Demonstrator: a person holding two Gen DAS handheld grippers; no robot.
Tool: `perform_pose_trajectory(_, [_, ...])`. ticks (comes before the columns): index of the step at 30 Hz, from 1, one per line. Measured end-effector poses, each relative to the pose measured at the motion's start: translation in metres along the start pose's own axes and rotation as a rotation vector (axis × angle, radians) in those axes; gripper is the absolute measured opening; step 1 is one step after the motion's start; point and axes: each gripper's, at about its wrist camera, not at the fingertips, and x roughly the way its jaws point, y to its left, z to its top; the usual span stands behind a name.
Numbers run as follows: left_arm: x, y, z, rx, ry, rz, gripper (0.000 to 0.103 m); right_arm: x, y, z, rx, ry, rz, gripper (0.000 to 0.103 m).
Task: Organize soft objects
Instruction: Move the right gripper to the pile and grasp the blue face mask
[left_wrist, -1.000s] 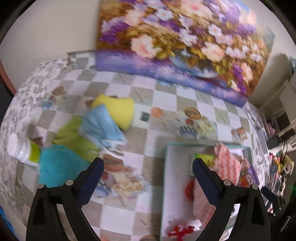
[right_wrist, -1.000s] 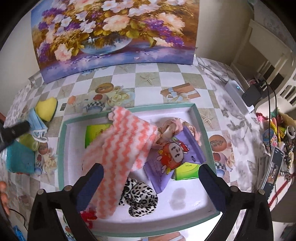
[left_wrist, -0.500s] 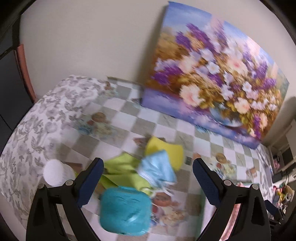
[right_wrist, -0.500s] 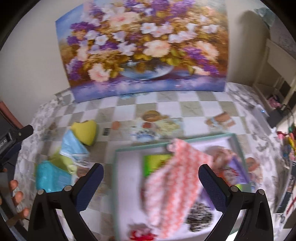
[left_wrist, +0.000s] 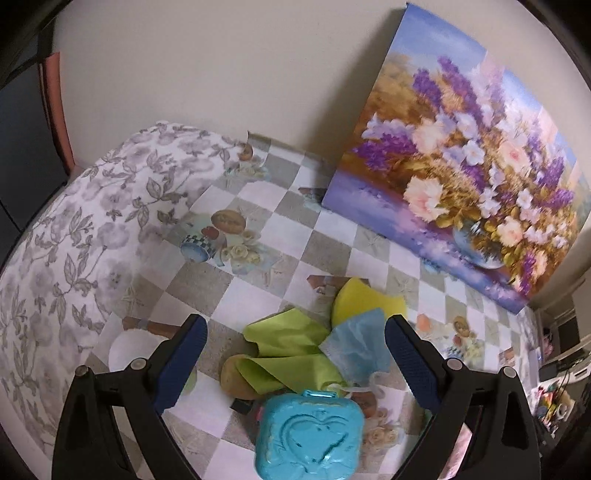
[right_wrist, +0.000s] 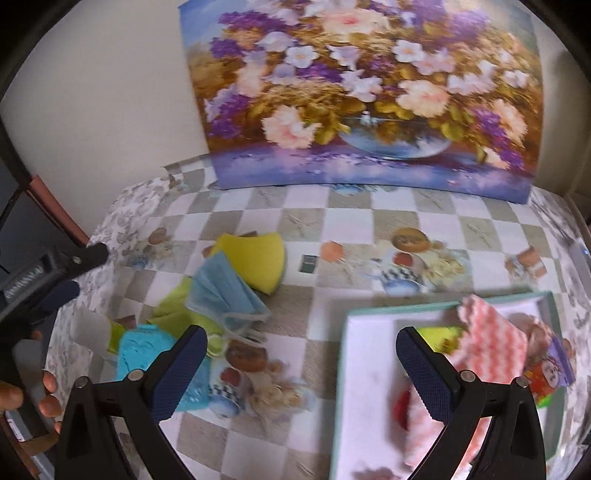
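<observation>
Both tools have swung away from the tray (right_wrist: 343, 369) to the soft pile; the left tool (left_wrist: 295, 354) and right tool (right_wrist: 301, 360) gape wide, holding nothing; the blue mask (left_wrist: 356, 343) lies on the counter (left_wrist: 280, 258), maybe next.

We see a table (right_wrist: 369, 218) covered in a checkered cloth printed with teapots and roses. On it, toward the left, lies a small heap: a yellow sponge (right_wrist: 258, 258), a blue face mask (right_wrist: 225, 295) resting partly against it, a lime-green cloth (left_wrist: 291, 354) beneath, and a turquoise heart-embossed case (left_wrist: 310, 435) just beside them. A tray (right_wrist: 347, 369) with a teal rim sits on the right, and a flower painting (right_wrist: 369, 92) stands at the far edge against the wall.
</observation>
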Motion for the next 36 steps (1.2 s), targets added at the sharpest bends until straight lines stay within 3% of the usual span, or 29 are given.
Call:
perform_pose_trajectory(13, [0.045,0.014,0.007,-0.001,0.097,-0.008,0.097,0.064,0.029,0.017,-0.026,0.043,0.091,0.103])
perform_pose_trajectory(16, [0.053,0.012,0.005,0.015,0.126,-0.017,0.097,0.076,0.031,0.017,-0.008,0.058,0.127,0.097])
perform_pose_trajectory(28, [0.061,0.003,-0.001,0.041,0.147,-0.02,0.097,0.108,0.039,0.009,-0.029,0.101,0.184,0.064])
perform_pose_trajectory(30, [0.061,0.003,-0.001,0.043,0.147,-0.02,0.097,0.113,0.042,0.007,-0.038,0.113,0.187,0.047])
perform_pose_trajectory(36, [0.061,0.006,-0.001,0.031,0.153,-0.031,0.097,0.112,0.044,0.005,-0.049,0.101,0.203,0.016])
